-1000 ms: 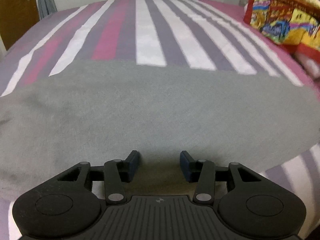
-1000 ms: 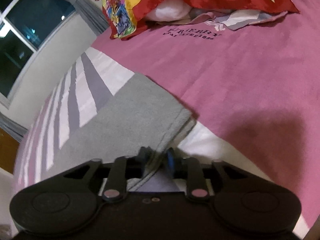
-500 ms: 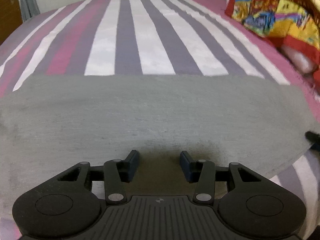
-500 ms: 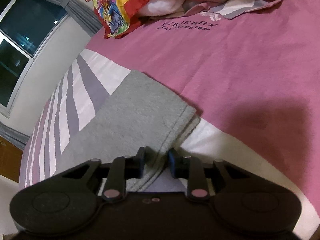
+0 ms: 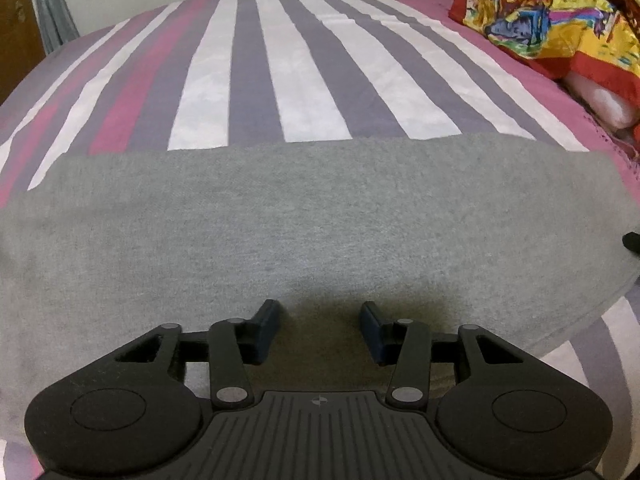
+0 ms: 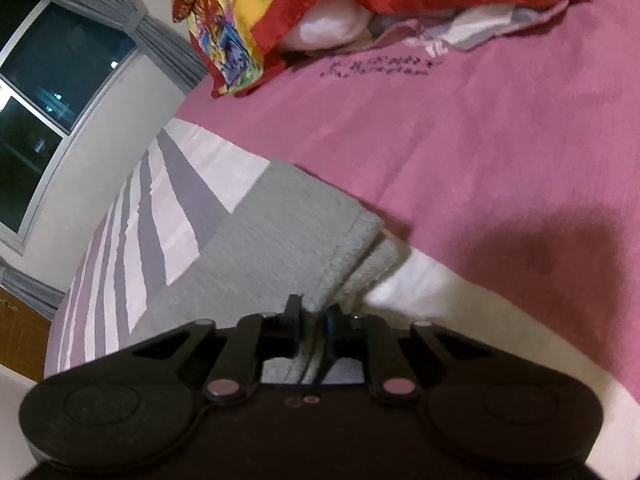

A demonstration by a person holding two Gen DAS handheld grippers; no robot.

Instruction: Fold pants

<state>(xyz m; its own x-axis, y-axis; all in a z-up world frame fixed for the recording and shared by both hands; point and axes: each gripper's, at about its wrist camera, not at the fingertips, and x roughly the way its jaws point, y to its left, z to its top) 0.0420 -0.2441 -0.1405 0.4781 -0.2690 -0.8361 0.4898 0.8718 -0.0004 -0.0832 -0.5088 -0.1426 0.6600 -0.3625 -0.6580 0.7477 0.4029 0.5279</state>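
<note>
Our right tongs just pinched shut on the pants hem, left tongs hang apart over them, so we're set to fold.

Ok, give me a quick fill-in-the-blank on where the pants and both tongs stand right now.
1. The grey pants lie on a bedspread patterned with ____.
2. The right tongs have just been closing and now pinch the ____ of the pants.
3. The left tongs stand ____ over the pants, pinching nothing.
4. The colourful pillow has a ____ border.

Missing words: stripes; edge; open; red
</note>
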